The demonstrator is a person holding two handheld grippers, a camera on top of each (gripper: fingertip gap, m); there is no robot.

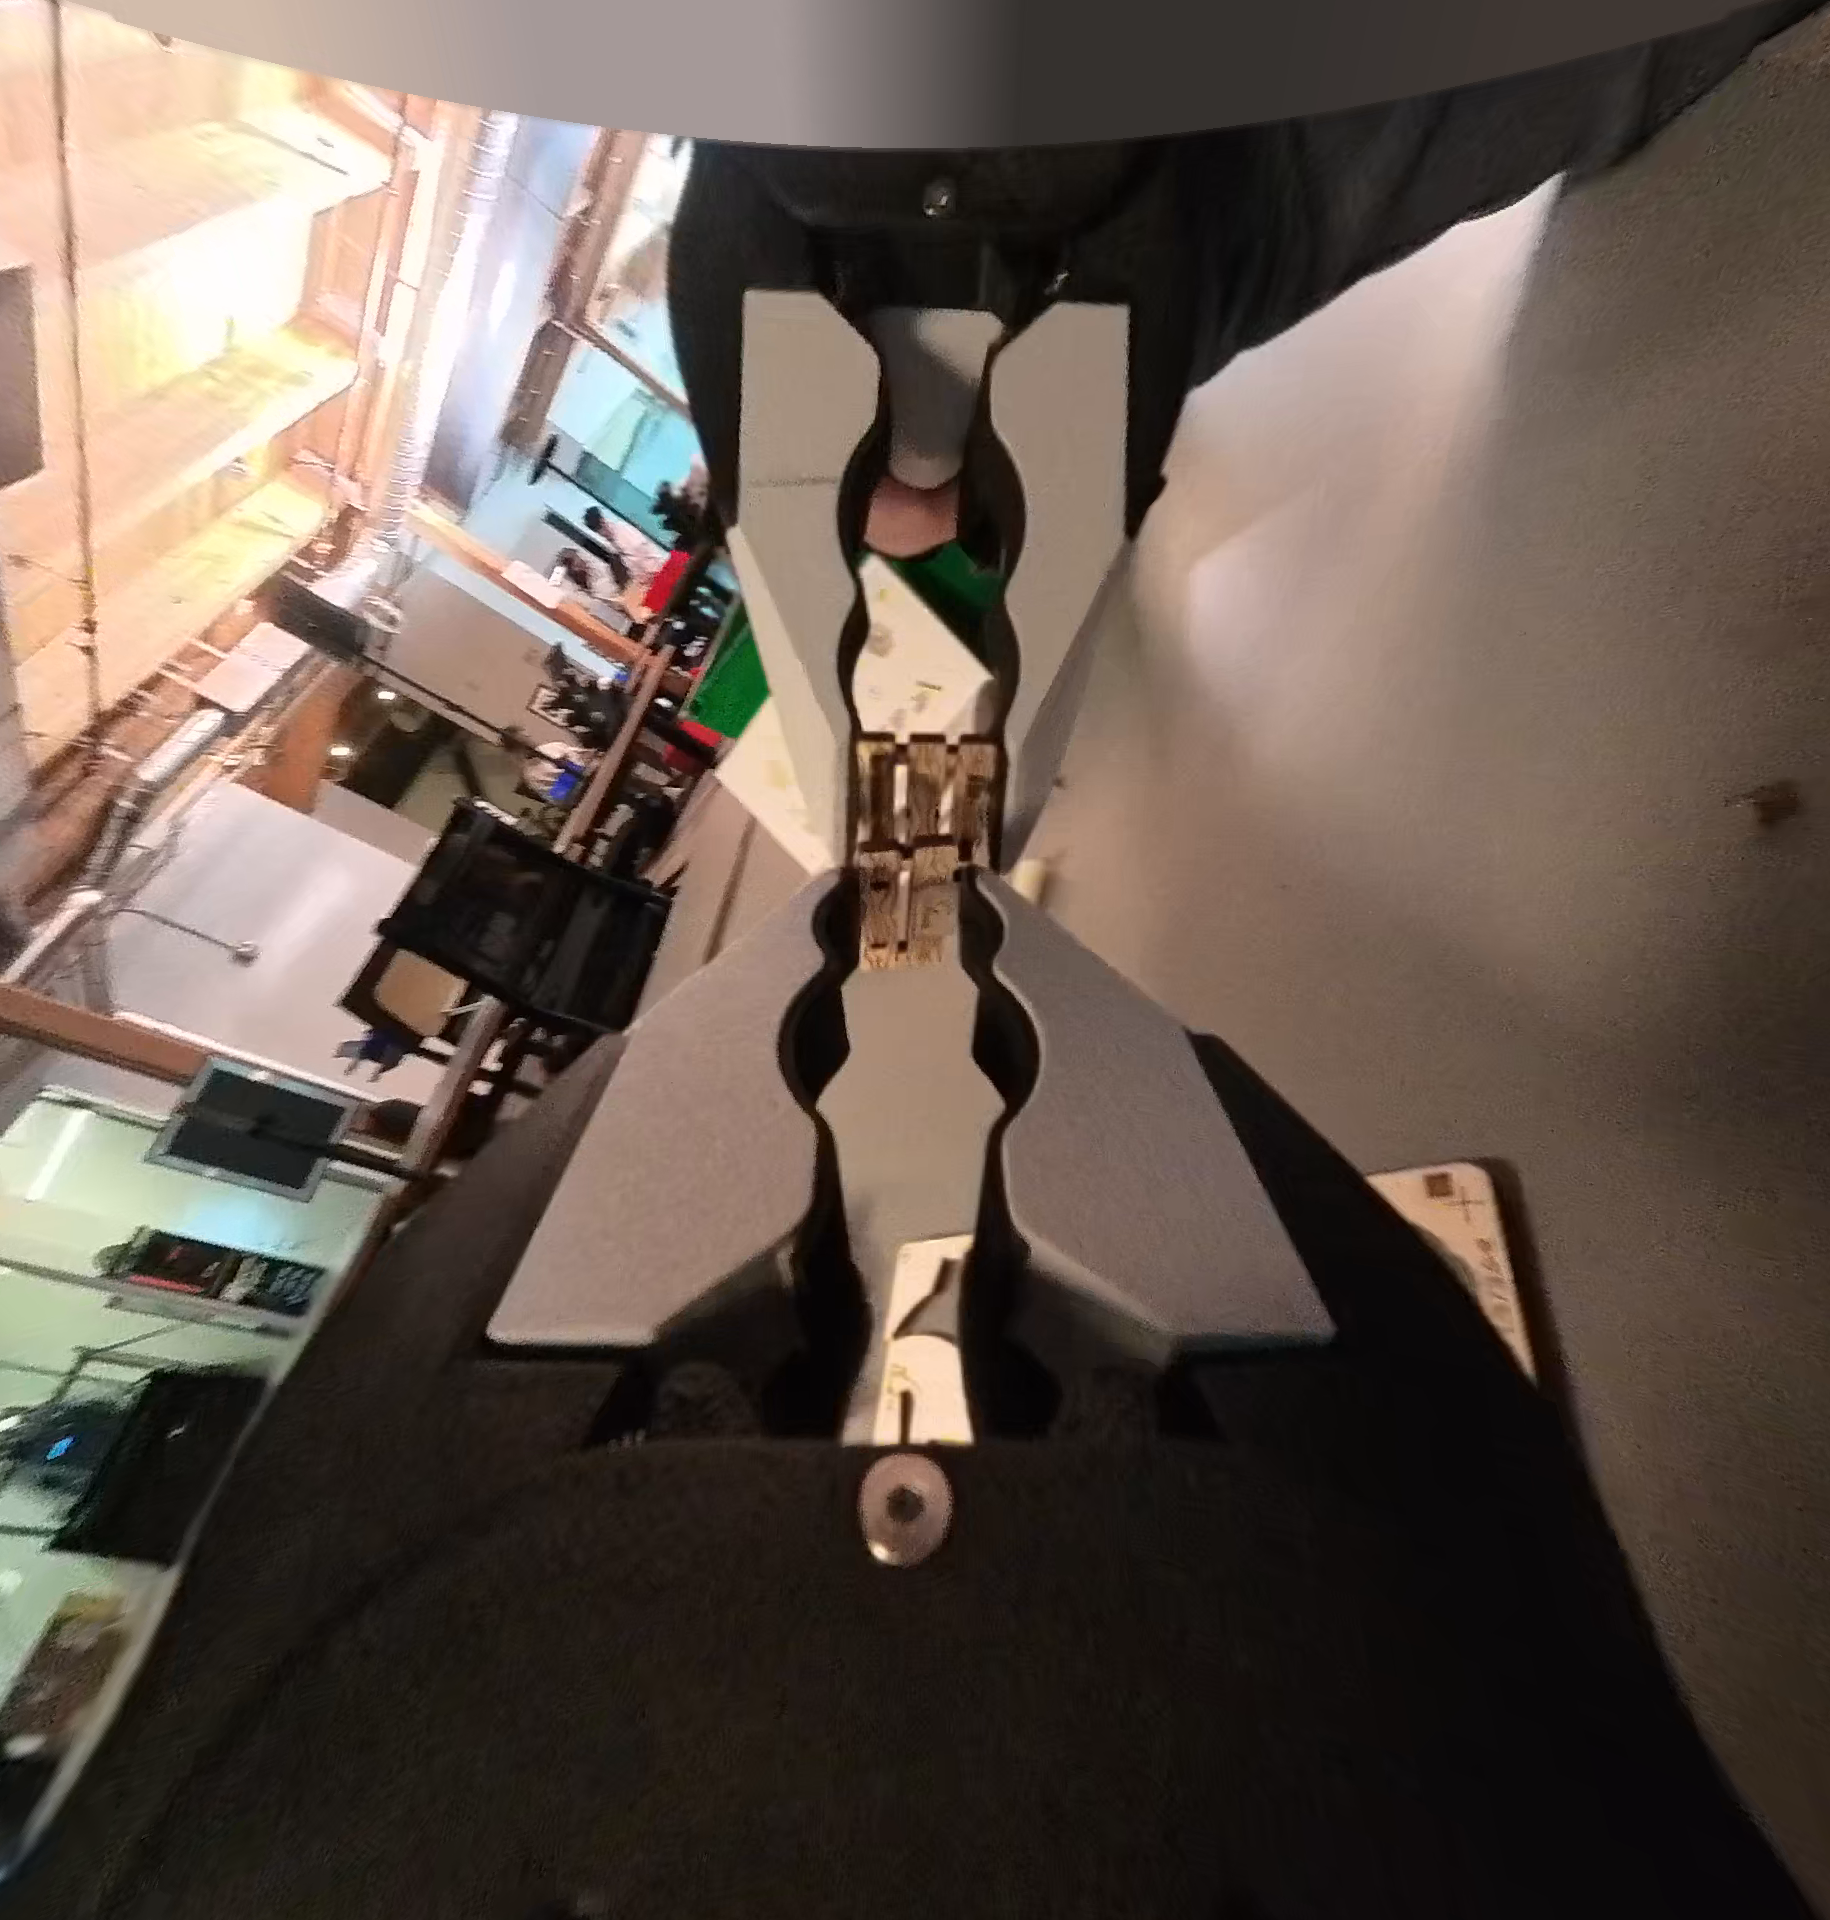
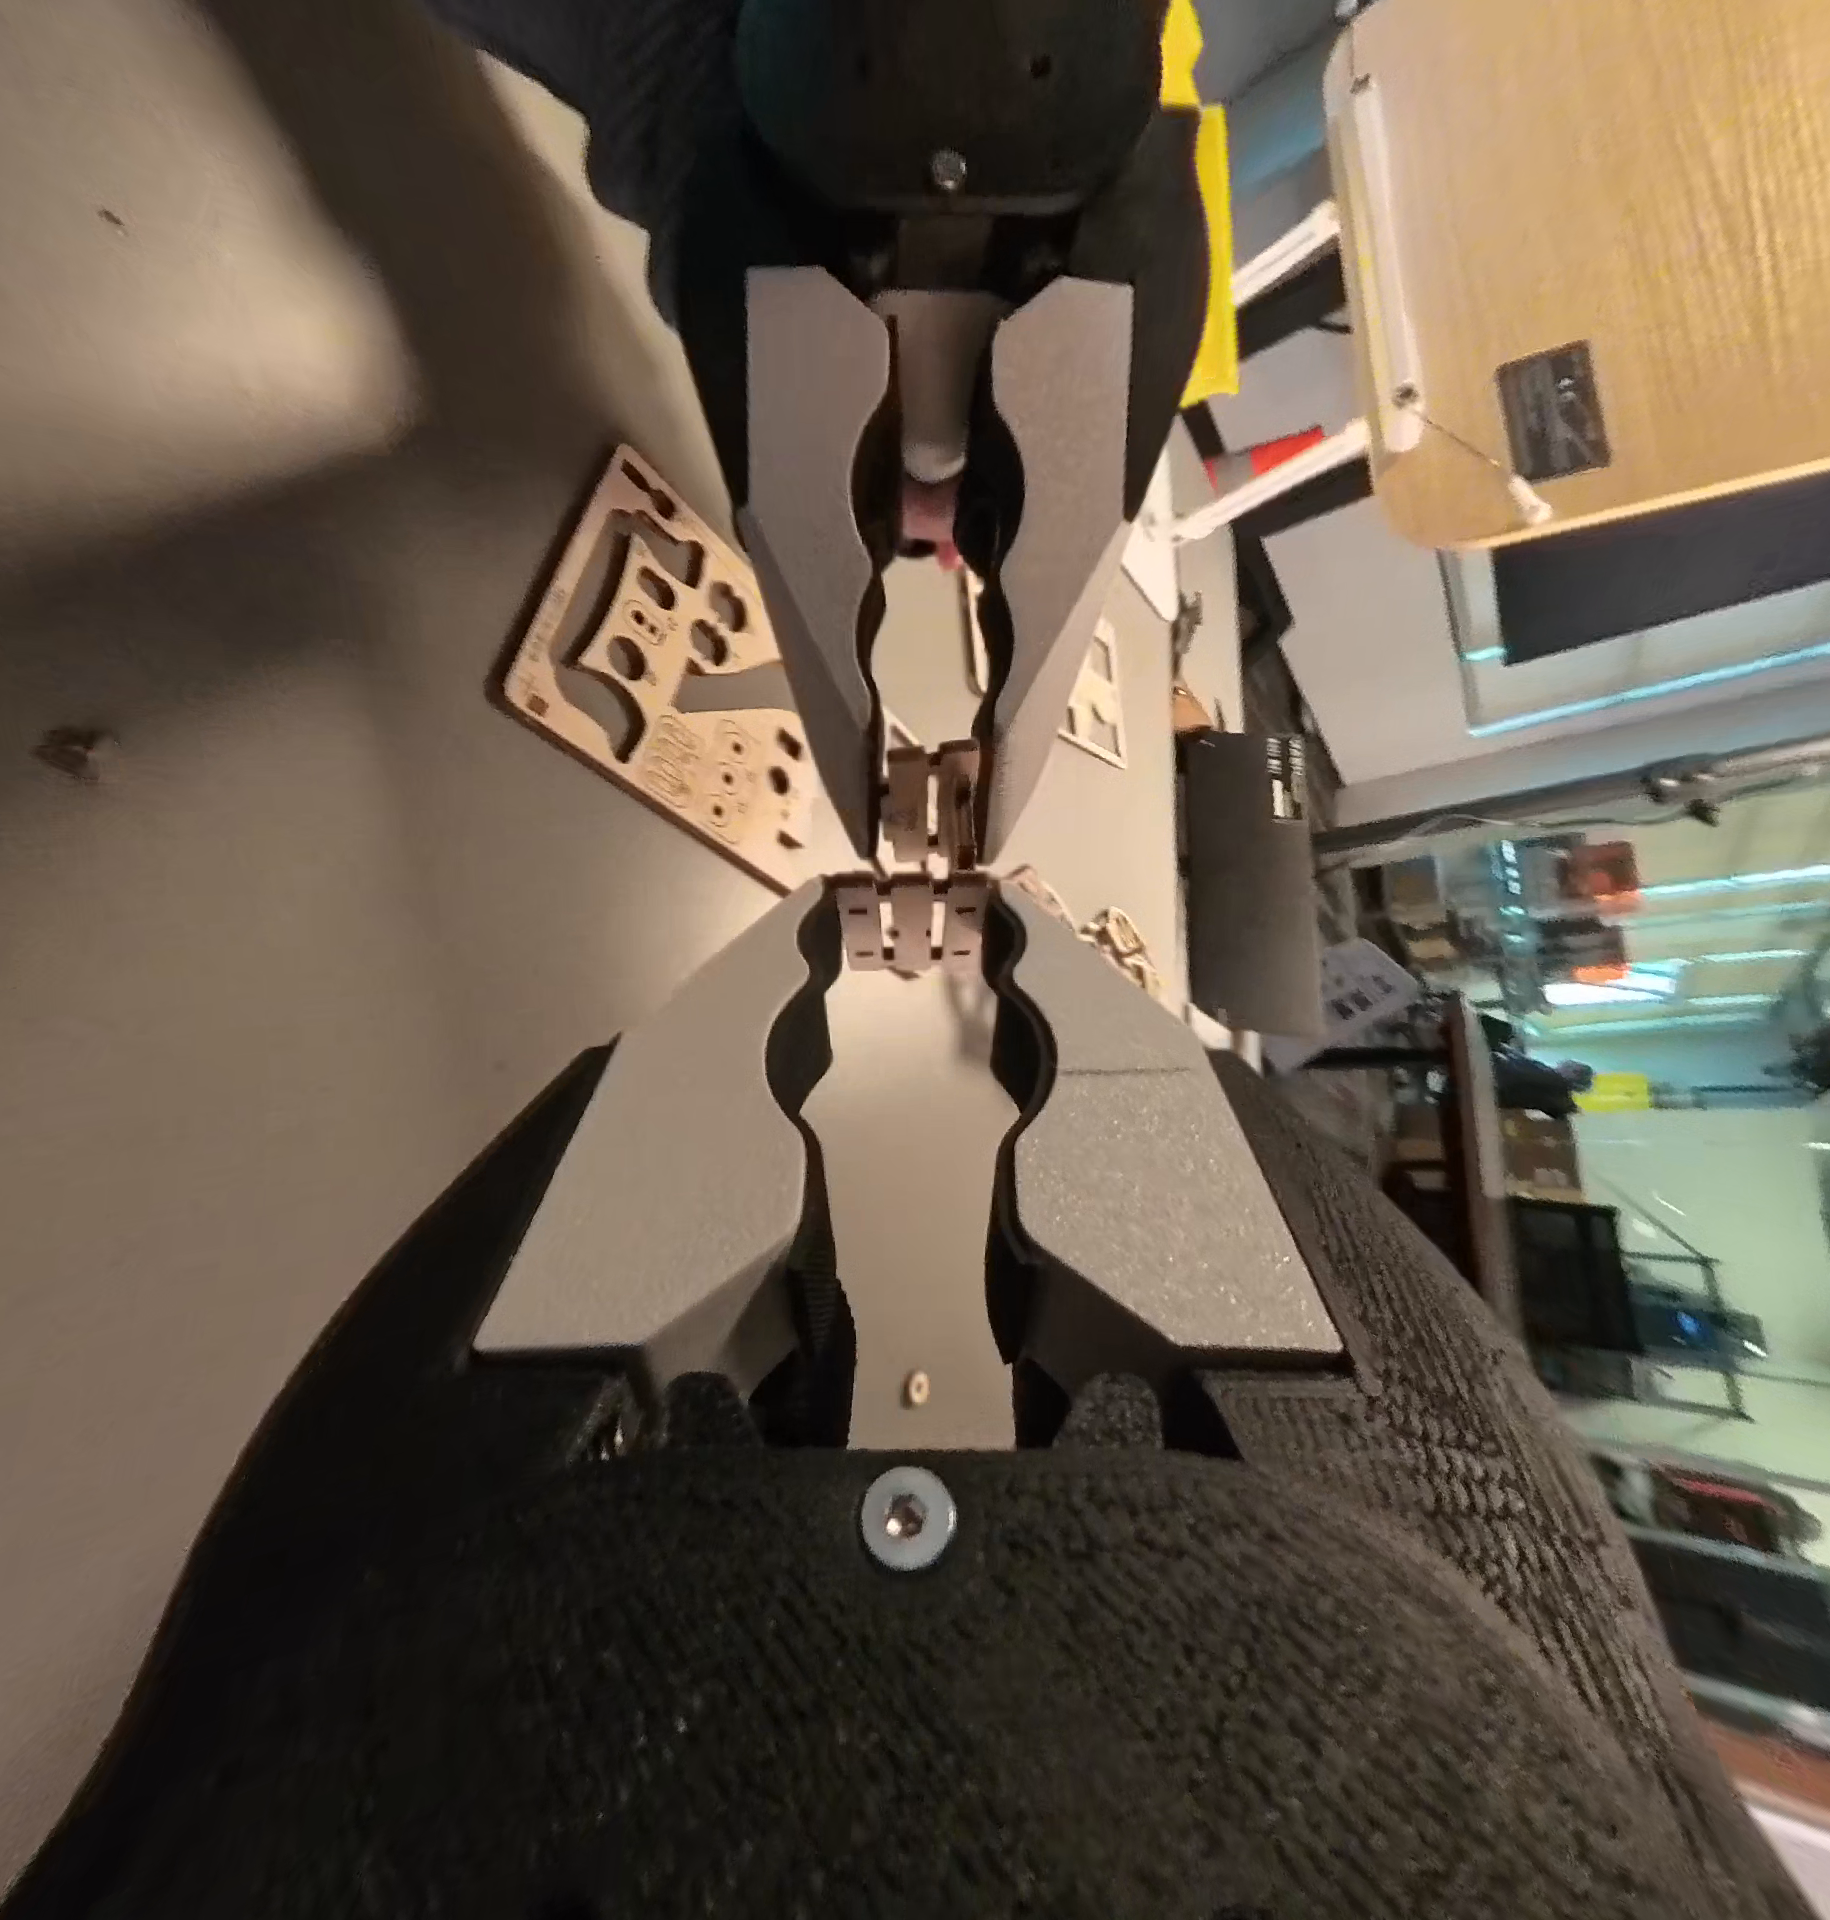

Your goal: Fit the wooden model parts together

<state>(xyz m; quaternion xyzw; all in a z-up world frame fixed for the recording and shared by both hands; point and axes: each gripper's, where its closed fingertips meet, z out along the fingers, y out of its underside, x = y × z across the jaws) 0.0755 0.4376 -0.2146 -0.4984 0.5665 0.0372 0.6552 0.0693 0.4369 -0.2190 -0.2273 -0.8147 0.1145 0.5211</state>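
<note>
My left gripper point(image 1: 906, 920) is shut on a small slotted wooden part point(image 1: 900, 920). My right gripper point(image 2: 911, 920) is shut on a wider slotted wooden part point(image 2: 911, 925). The two grippers face each other tip to tip above the grey table point(image 2: 267, 987), and the two parts meet end to end between them. In the left wrist view the right gripper point(image 1: 926, 810) shows opposite with its wider part point(image 1: 926, 795). In the right wrist view the left gripper point(image 2: 926, 821) shows opposite with its narrower part point(image 2: 926, 805). Whether the parts are interlocked is hidden by the fingertips.
A laser-cut wooden sheet point(image 2: 641, 665) with several empty cut-outs lies on the table behind the left gripper. More loose wooden pieces point(image 2: 1119, 935) lie near a black box point(image 2: 1254, 883). Another sheet corner point(image 1: 1462, 1268) and a white and green box point(image 1: 921, 644) show in the left wrist view. Both grippers' tips are close together, under 4 cm apart.
</note>
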